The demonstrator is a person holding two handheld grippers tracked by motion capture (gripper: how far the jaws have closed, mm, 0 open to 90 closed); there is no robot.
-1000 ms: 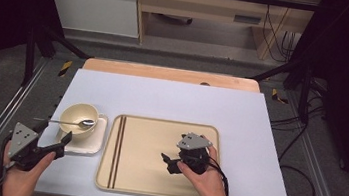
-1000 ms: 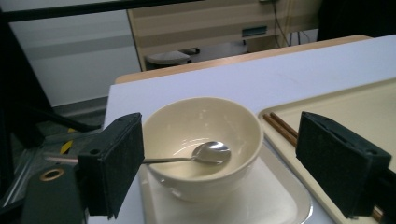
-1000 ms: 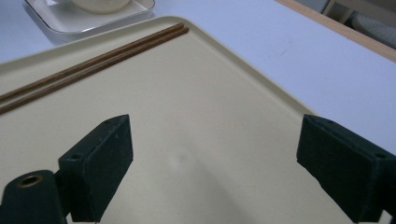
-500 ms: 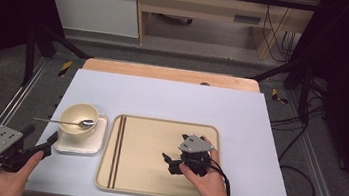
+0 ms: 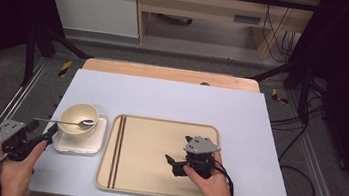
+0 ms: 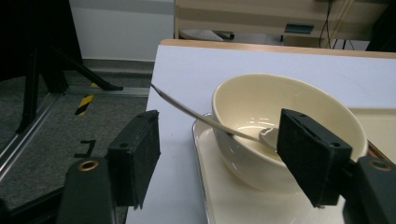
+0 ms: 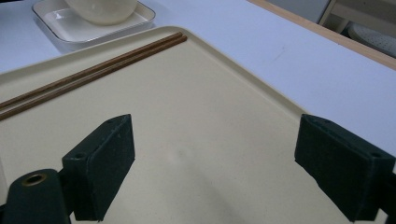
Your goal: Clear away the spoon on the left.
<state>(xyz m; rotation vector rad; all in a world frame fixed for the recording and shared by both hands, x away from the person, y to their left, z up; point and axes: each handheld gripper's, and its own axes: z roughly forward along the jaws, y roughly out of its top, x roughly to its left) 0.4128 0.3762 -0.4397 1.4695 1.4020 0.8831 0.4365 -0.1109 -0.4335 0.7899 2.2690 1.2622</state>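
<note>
A cream bowl (image 5: 78, 117) stands on a small white square plate (image 5: 96, 141) at the table's left. A metal spoon (image 5: 58, 122) rests in it, handle out to the left. My left gripper (image 5: 49, 137) lies level just left of the plate and points at it. In the left gripper view the gripper (image 6: 217, 140) is open; its jaws have just been closing, and the spoon handle (image 6: 187, 109) and bowl (image 6: 299, 98) lie beyond the pads, untouched. My right gripper (image 5: 173, 164) rests open on the beige tray (image 5: 156, 146), empty (image 7: 215, 140).
Two brown chopsticks (image 5: 116, 151) lie side by side along the tray's left edge, also in the right gripper view (image 7: 93, 70). The table's left edge is close behind my left hand. A wooden strip (image 5: 170, 74) borders the far side of the white tabletop.
My left hand and gripper have drawn back to the left, a little away from the plate. The right gripper, bowl, spoon and chopsticks have not moved.
</note>
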